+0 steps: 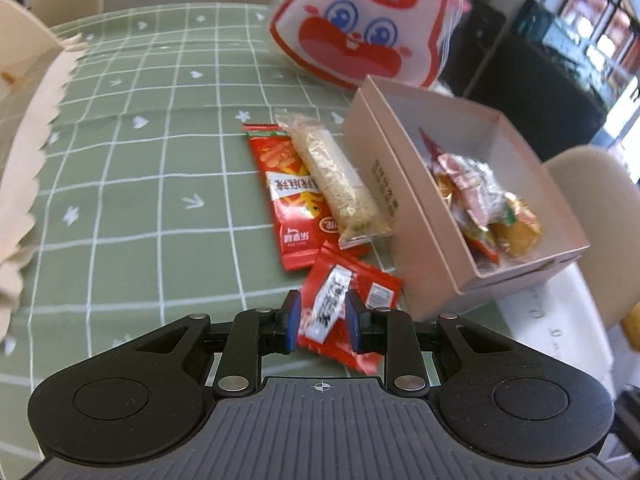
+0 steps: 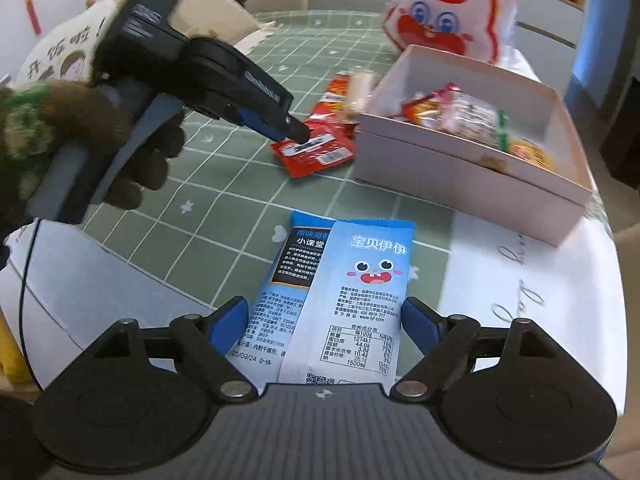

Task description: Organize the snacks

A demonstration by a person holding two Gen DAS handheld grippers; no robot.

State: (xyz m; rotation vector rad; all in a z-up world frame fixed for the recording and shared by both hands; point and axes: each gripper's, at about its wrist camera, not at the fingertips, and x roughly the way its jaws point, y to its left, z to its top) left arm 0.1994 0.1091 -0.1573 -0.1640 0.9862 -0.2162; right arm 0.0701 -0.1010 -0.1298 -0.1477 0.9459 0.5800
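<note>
My left gripper [image 1: 322,322] is shut on a small red snack packet [image 1: 344,308] with a white label, held just above the green checked tablecloth beside the pink box [image 1: 404,216]. It also shows in the right wrist view [image 2: 294,132], with the red packet [image 2: 316,152] at its tip. The box [image 2: 460,168] holds several wrapped snacks [image 1: 480,204]. A long red packet [image 1: 288,196] and a clear oat bar [image 1: 340,184] lie left of the box. My right gripper [image 2: 324,320] is open around two light blue packets [image 2: 348,304] lying on the table.
A white and red plush rabbit [image 1: 360,24] stands behind the box. A beige scalloped bag [image 1: 24,152] sits at the left. The white table edge [image 2: 520,300] runs in front of the box. Beige chairs [image 1: 592,208] surround the table.
</note>
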